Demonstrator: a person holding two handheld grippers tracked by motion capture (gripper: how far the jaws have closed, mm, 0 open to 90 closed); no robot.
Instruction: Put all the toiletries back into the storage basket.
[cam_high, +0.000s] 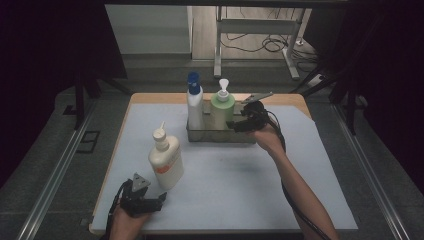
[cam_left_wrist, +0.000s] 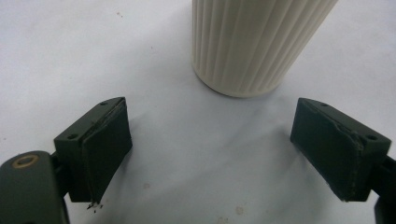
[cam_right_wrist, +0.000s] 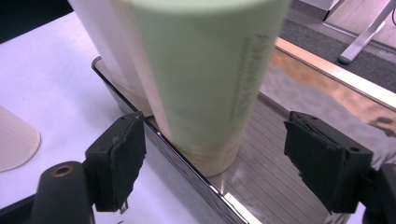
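Green pump bottle (cam_right_wrist: 205, 79) upright in metal tray (cam_right_wrist: 261, 186), nozzle up, between right gripper (cam_right_wrist: 215, 163) fingers, spread apart. Left gripper (cam_left_wrist: 212, 149) fingers likewise apart.

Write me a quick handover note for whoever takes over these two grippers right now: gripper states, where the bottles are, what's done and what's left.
Left gripper: open, low near the table's front edge, aimed at the cream bottle, not touching it.
Right gripper: open, jaws either side of the green pump bottle, no contact visible.
Bottles: green pump bottle and blue-capped bottle stand upright in the metal tray at the back. Cream bottle stands upright on the white sheet, outside the tray.
Done: apparently two bottles are in the tray.
Left: probably back the right gripper off, then grasp the cream bottle with the left gripper and put it in the tray.
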